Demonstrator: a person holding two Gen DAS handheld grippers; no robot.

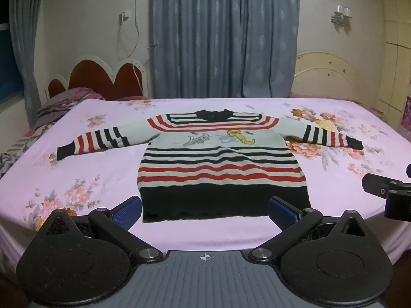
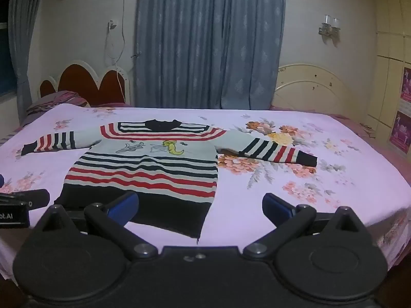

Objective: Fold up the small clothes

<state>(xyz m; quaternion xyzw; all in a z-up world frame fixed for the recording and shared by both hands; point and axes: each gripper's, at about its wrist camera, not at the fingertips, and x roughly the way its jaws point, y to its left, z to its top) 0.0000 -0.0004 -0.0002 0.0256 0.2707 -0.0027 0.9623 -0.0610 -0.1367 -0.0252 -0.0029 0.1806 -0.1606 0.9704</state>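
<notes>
A small striped sweater (image 1: 221, 164) in black, red and pale grey lies flat and face up on the bed, both sleeves spread out. It also shows in the right wrist view (image 2: 146, 169). My left gripper (image 1: 204, 211) is open and empty, held above the bed's near edge in front of the black hem. My right gripper (image 2: 200, 209) is open and empty, near the hem's right corner. Part of the right gripper shows at the right edge of the left wrist view (image 1: 390, 192).
The bed has a pink floral sheet (image 1: 90, 179). A pile of bedding (image 1: 61, 105) lies at the far left by the red headboard (image 1: 102, 77). Blue curtains (image 1: 223, 38) hang behind. A cream headboard (image 1: 331, 77) stands at the far right.
</notes>
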